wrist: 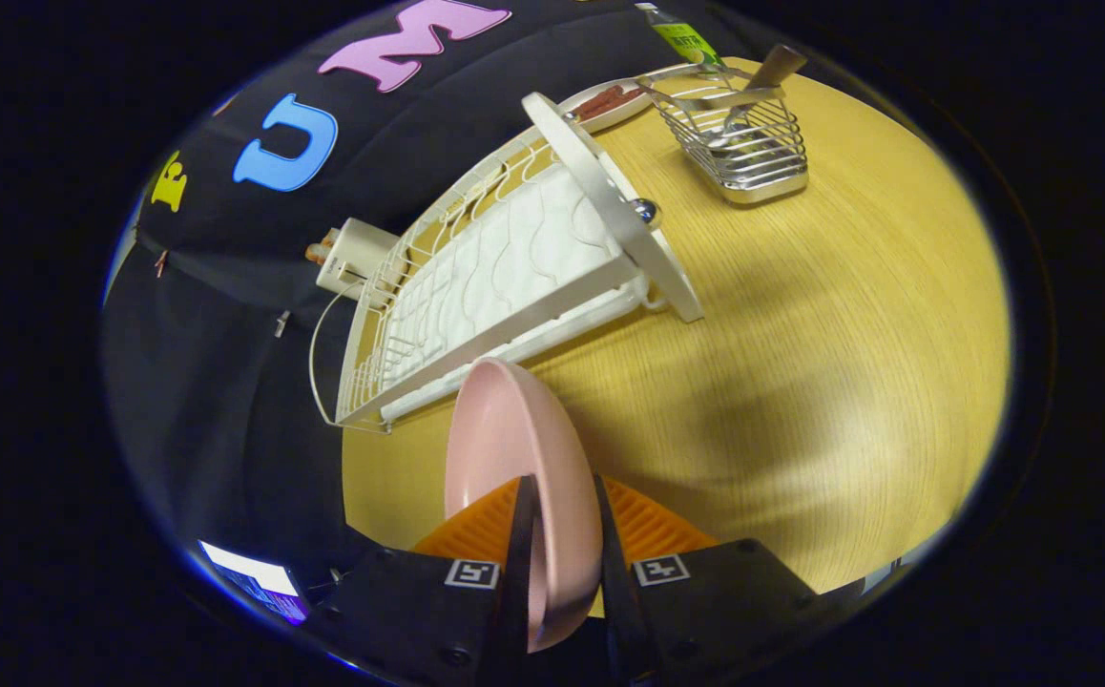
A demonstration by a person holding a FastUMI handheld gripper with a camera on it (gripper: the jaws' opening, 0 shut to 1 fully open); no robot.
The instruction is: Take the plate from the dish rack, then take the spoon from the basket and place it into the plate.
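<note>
Plate (514, 448) rim clamped in tool (562, 534), clear of dish rack (495, 277), over open table (801, 334).

I read this as a staged kitchen booth: dish rack (505, 277), wire basket (748, 143), wooden table (801, 334), black cloth wall (228, 315).

One round pale pink plate (514, 458) stands on edge, pinched between the two fingers of the single handheld gripper (562, 534), one finger on each face. One white wire dish rack (505, 277) lies at twelve o'clock from the plate. One silver wire basket (748, 143) sits at two o'clock on the one yellow wooden table (848, 334), holding one metal spoon (739, 119) with a wooden handle. One green-labelled bottle (681, 36) stands beyond the basket.
</note>
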